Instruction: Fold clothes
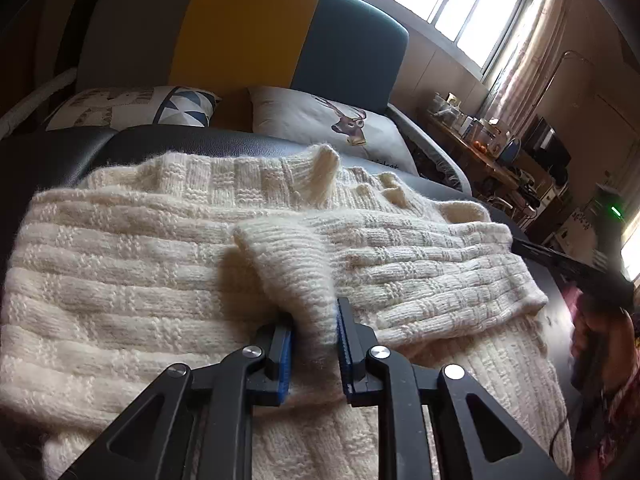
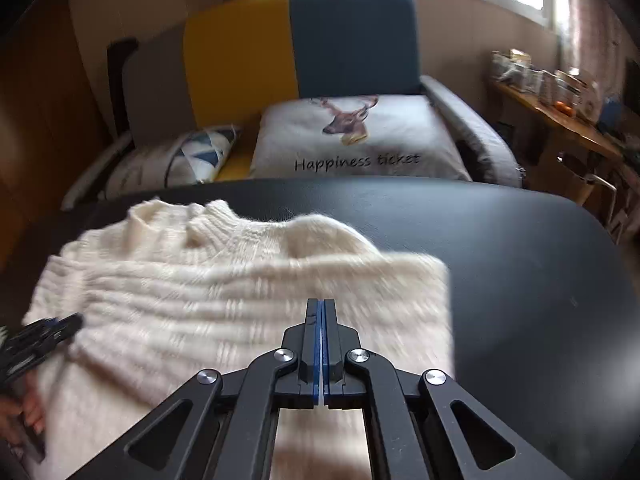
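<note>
Cream knit sweater [image 1: 132, 264] lay spread on the black counter [image 2: 520, 264] — neck toward the sofa [image 2: 352, 40]. Left claw [image 1: 314, 344] was clamped on a ribbed cuff [image 1: 292, 264], lifted over the body. Right claw [image 2: 323, 344] — fingers pressed together, holding nothing, above the sweater's right edge

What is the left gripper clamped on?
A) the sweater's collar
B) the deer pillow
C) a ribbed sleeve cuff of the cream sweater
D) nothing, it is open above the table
C: the left gripper pinches the ribbed sleeve cuff of the cream sweater between its blue pads.
</note>
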